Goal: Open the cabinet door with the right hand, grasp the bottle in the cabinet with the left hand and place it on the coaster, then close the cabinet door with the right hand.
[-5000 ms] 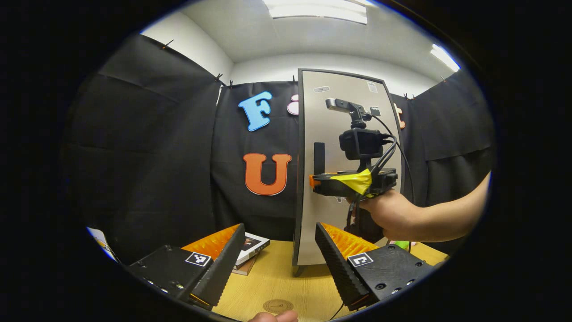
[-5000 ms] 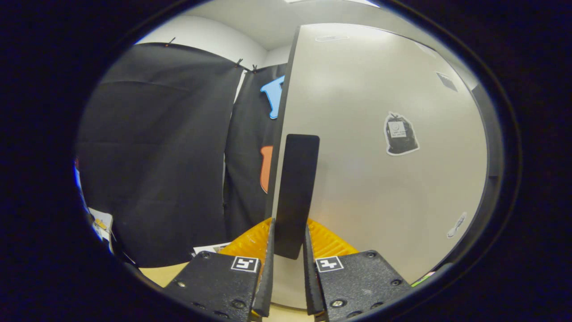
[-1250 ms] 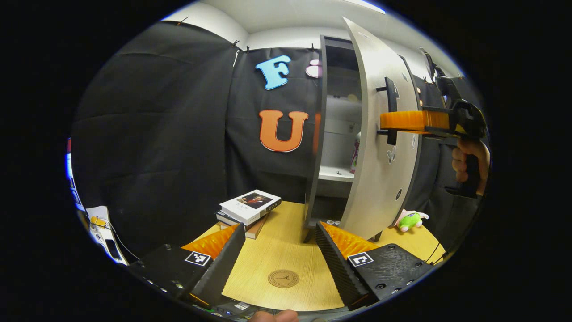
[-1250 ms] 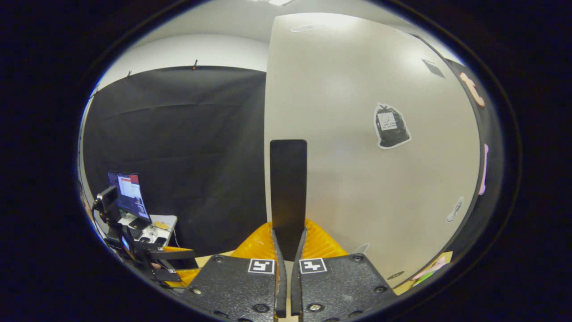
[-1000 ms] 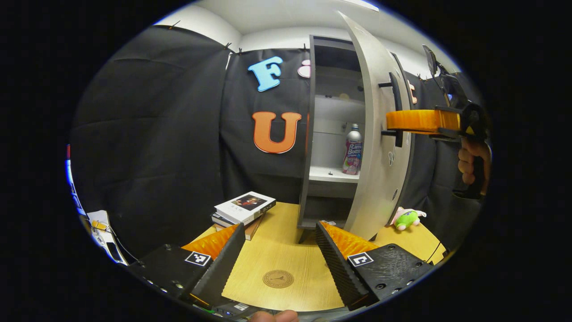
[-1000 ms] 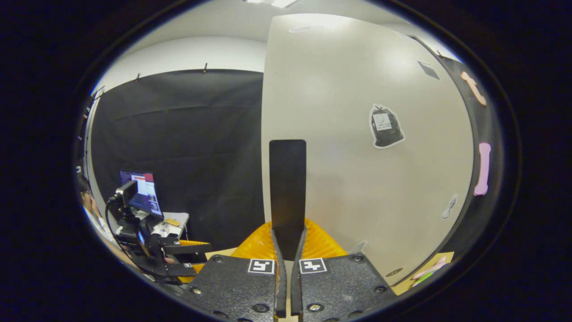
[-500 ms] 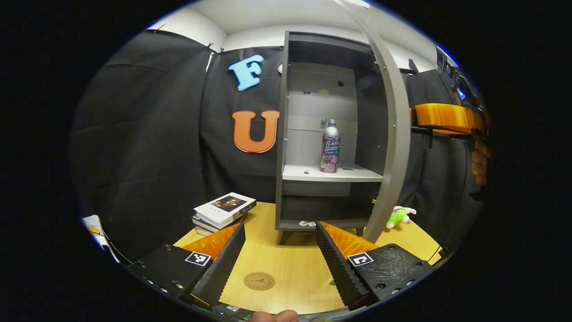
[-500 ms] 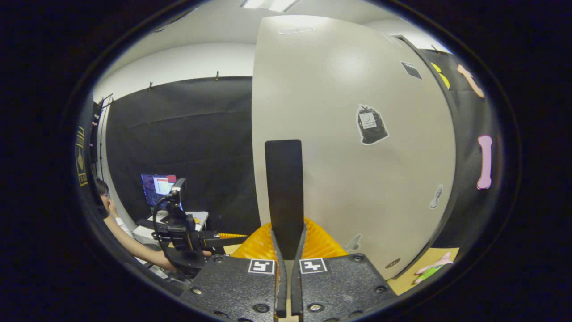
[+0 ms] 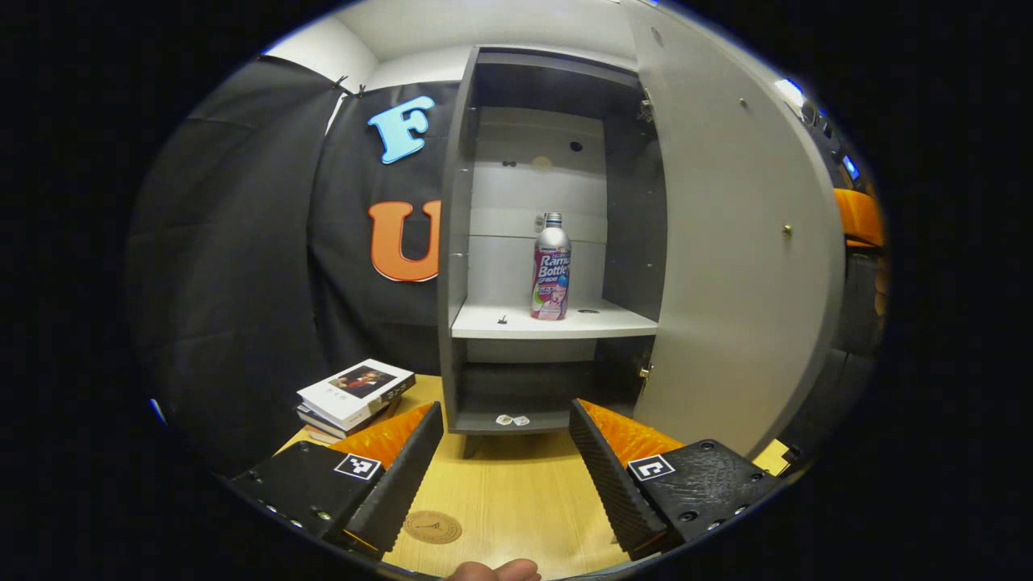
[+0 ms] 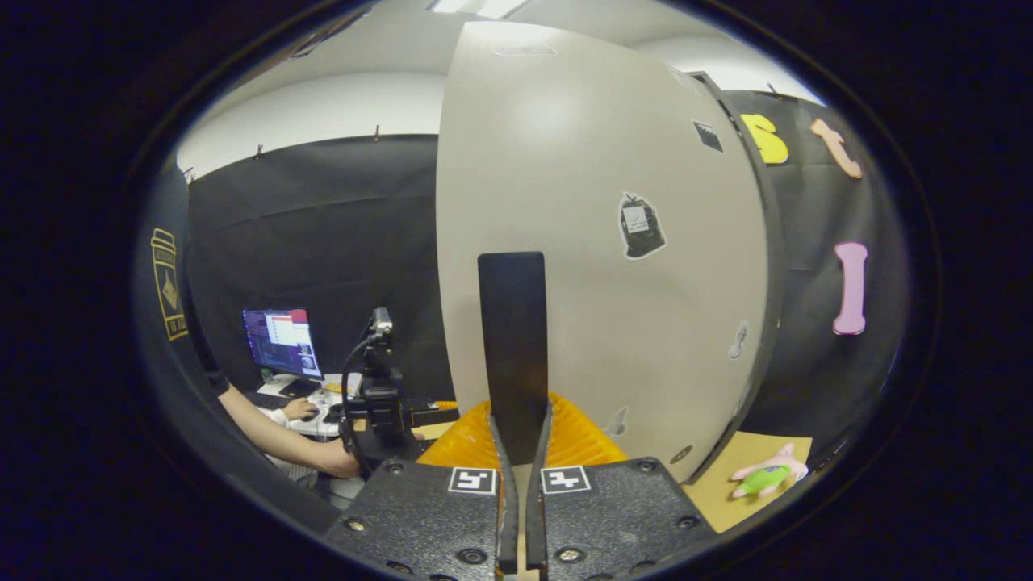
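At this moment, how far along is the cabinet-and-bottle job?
Opening looks done: the cabinet door stands wide, the right gripper clamped on its handle. In hand: the left gripper, open, faces the bottle upright on the shelf. Left: grasping it, placing it on the coaster, closing the door.

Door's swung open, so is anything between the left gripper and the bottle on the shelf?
Nothing visible. The bottle stands alone on the cabinet shelf, straight ahead of the open left gripper. The door stands off to the side, its handle clamped by the right gripper.
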Demonstrator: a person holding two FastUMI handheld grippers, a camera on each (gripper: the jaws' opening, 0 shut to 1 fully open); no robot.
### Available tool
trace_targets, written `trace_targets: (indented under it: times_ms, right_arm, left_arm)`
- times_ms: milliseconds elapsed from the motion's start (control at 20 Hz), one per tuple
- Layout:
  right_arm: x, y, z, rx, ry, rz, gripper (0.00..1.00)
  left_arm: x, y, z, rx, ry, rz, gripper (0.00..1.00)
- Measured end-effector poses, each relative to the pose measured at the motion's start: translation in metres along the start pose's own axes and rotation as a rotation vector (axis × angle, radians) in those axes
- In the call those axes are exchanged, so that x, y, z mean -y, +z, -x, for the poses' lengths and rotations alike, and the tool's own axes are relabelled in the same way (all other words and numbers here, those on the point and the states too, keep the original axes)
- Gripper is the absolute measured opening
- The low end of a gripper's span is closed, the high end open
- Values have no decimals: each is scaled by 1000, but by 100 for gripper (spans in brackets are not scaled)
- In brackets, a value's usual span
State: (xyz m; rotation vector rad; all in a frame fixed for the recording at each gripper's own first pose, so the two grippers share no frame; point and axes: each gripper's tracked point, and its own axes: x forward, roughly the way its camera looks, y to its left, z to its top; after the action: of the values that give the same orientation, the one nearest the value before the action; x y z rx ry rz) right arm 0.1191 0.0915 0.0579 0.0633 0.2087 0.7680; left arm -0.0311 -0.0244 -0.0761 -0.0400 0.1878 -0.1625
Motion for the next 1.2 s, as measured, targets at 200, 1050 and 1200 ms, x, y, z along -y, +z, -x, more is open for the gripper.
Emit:
trace_targets:
  times_ms: [200, 1050, 1200]
  right_arm:
    - [5, 0, 3, 18, -110, -29, 7]
    - [65, 3, 50, 160, -713, -161, 41]
    - [84, 3, 72, 190, -805, -147, 44]
  left_arm:
    - [15, 23, -41, 48, -51, -24, 95]
    - [45, 87, -225, 97, -69, 0, 95]
    - [35, 100, -245, 127, -10, -44, 95]
